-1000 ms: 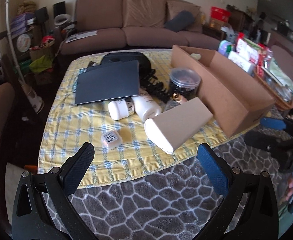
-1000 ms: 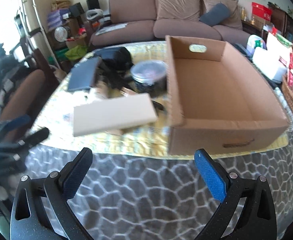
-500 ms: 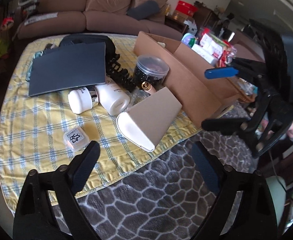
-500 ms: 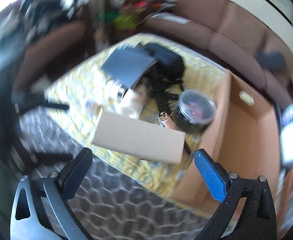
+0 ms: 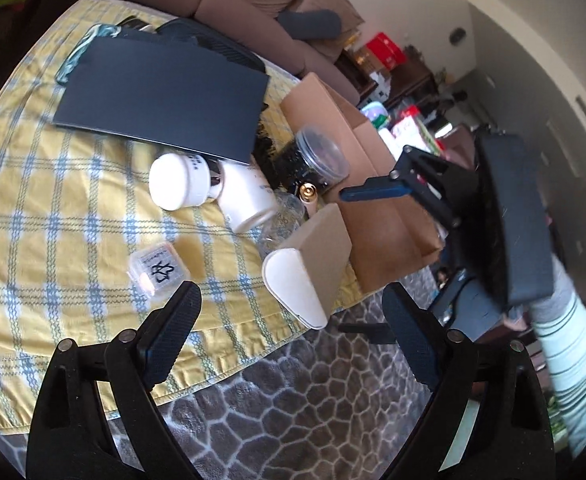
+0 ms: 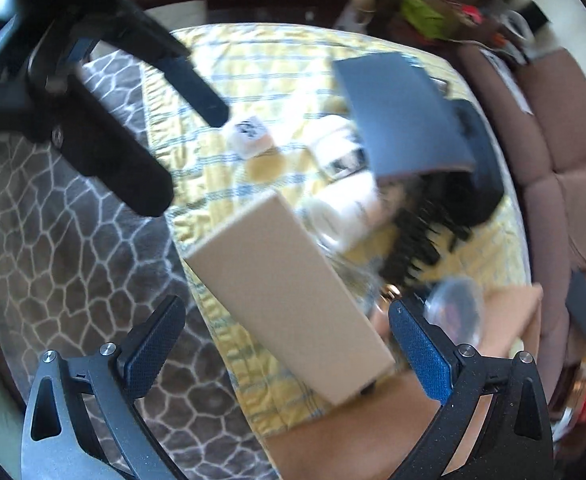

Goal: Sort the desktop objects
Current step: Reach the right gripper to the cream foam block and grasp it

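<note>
My left gripper (image 5: 289,334) hangs with its jaws wide apart and nothing between them, over the near edge of the yellow checked cloth (image 5: 45,216), where a tan box with a white end (image 5: 309,264) juts toward me and a small clear case (image 5: 158,270) lies just to its left. Farther back a dark folder (image 5: 169,96) overlaps two white jars (image 5: 213,190), beside a dark-filled clear tub (image 5: 317,156) and the cardboard box (image 5: 381,216). To the right my right gripper (image 5: 367,260) points in, jaws apart, a striped sleeve (image 5: 573,364) behind it.
</note>
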{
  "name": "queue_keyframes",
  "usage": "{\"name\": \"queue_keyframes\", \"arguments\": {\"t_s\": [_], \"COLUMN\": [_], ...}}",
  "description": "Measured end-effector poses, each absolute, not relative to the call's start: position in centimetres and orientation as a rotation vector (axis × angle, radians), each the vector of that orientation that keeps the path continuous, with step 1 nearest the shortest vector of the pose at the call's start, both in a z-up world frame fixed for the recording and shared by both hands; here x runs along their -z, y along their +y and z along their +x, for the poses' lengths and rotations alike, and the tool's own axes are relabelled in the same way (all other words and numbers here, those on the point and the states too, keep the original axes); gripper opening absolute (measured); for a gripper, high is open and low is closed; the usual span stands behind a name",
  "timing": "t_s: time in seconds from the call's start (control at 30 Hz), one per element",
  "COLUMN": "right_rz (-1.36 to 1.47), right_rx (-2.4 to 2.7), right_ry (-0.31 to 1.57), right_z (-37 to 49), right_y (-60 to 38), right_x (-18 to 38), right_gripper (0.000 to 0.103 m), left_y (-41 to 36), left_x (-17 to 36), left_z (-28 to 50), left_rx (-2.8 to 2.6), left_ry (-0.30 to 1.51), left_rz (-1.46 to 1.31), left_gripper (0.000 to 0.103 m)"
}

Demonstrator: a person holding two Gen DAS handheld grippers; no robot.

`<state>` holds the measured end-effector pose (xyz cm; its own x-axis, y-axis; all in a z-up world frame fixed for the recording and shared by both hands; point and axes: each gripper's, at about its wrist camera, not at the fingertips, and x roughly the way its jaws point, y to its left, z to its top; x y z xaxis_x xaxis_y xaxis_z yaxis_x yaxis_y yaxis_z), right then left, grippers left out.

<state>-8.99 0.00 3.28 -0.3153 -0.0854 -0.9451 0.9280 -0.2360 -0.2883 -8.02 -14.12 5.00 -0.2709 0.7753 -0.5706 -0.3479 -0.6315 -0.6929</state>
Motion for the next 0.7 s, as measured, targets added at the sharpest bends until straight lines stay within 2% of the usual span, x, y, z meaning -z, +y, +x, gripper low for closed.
{"name": "queue_keyframes", "arguments": {"t_s": [0.27, 0.3, 0.33, 0.43, 0.6, 0.7], "right_rz": [1.039, 1.039, 1.044, 1.025, 1.035, 1.049], "right_rx": [1.608, 1.595, 1.575, 1.601, 1.773, 1.931], "right_ry": [1.317, 1.319, 1.311, 1.336, 1.180, 0.983], "right_z": [-9.1, -9.1, -9.1, -9.0, -10.7, -12.6], "right_y": [-2.7, -2.8, -2.9, -2.9, -1.3, 1.1], "right_x": [-0.7, -0.4, -0.1, 0.2, -2.2, -4.9], "right_gripper": [0.099, 0.093, 0.081, 0.076, 0.072, 0.072], "left_y": [-15.2, -15.5, -15.8, -16.5, -16.6, -15.6], "left_x": [-4.4, -4.3, -4.3, -4.2, -4.1, -4.5], "left_z": [-8.2, -8.3, -8.3, -8.6, -8.8, -8.9], "left_rx": [-1.955, -1.951, -1.952, -1.975, -1.987, -2.007], "left_ry": [-0.703, -0.736, -0.761, -0.799, -0.807, -0.734], "left_rz": [-1.249, -1.251, -1.250, -1.238, -1.242, -1.231], "left_gripper": [0.091, 0.091, 0.091, 0.091, 0.091, 0.091]}}
